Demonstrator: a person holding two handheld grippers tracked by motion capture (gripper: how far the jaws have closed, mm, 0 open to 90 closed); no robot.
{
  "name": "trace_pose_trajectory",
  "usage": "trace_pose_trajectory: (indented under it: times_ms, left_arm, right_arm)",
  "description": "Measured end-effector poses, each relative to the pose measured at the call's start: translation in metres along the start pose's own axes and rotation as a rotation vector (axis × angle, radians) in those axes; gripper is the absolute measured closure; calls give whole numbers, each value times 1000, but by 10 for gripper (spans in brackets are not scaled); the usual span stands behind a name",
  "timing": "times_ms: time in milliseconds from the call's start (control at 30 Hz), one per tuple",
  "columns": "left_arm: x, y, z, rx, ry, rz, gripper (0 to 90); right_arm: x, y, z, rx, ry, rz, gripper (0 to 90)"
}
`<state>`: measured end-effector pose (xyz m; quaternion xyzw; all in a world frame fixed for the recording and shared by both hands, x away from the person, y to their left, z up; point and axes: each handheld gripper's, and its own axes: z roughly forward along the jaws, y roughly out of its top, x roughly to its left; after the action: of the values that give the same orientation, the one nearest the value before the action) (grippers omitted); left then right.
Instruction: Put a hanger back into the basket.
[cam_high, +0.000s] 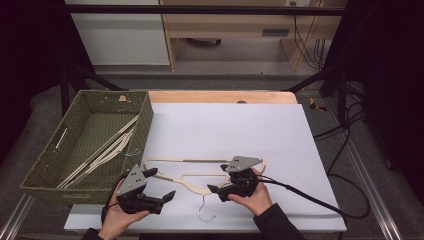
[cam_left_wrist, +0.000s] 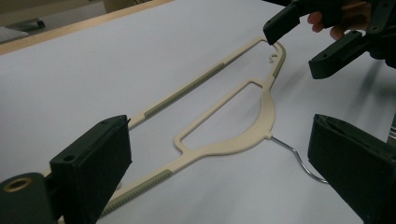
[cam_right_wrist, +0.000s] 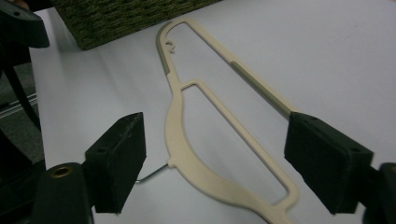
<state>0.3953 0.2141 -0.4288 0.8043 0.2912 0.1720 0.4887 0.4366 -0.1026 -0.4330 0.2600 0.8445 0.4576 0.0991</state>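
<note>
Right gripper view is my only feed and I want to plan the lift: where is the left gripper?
Observer: The left gripper is at the other end of the hanger, jaws open, not clamping it.
Operator: What is inside the woven basket?
Observer: The basket holds several more pale hangers, lying diagonally.
Operator: Where does the wire hook point?
Observer: The hook curls toward the person's edge of the table, between the two hands.
</note>
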Motion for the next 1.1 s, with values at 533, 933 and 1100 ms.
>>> trace_pose_trajectory:
  times_ms: [533,933,1100]
  left_arm:
    - [-4,-8,15,45,-27,-4,65]
    - [-2,-3,7,5,-19,-19,64]
    - [-2,-2,7,1,-20,-17,63]
  right_arm:
    - [-2,-7,26,66,22,-18,406]
    - [8,-4,59,140,89,-59,520]
    - [13,-3,71,177,102,-98,587]
